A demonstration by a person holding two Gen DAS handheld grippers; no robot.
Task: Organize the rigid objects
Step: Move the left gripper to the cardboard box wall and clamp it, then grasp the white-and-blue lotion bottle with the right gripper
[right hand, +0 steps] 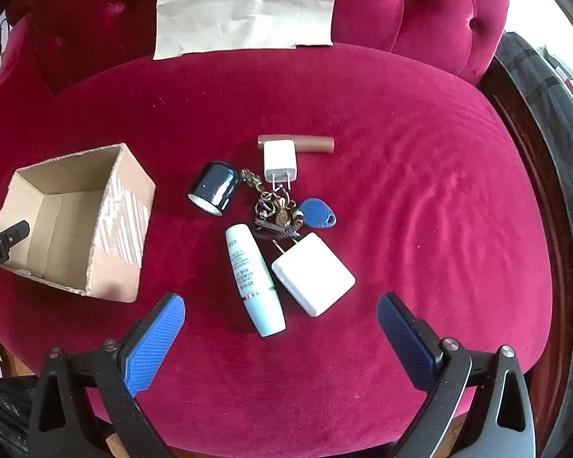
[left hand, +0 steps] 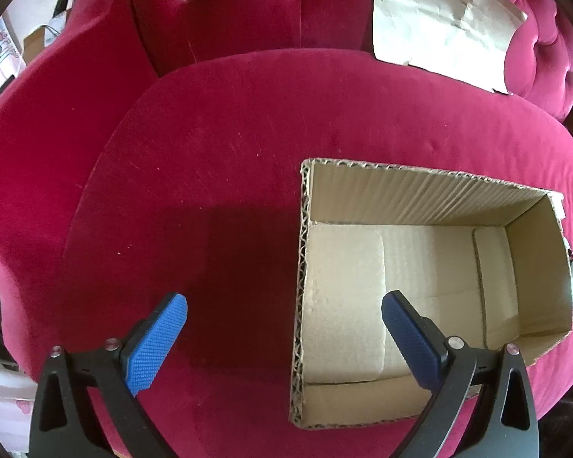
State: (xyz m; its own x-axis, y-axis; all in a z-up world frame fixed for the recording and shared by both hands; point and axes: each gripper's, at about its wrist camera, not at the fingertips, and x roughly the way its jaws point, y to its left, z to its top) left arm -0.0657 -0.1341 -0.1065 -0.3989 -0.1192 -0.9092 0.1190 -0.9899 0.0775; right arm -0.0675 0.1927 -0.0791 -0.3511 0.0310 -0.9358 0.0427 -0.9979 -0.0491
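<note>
Left gripper [left hand: 284, 313] wide open above empty cardboard box [left hand: 431, 198]; right gripper [right hand: 280, 313] wide open over white tube [right hand: 254, 278], large charger [right hand: 313, 273], keyring [right hand: 279, 210].

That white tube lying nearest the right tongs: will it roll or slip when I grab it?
The white tube looks round and smooth, so it will probably roll sideways if nudged. Its glossy, tapered ends may slip; gripping mid-body seems safer. The soft velvet cushion should damp rolling somewhat.

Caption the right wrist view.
Open right gripper hovers over chargers, keys and tube beside an empty cardboard box.
</note>
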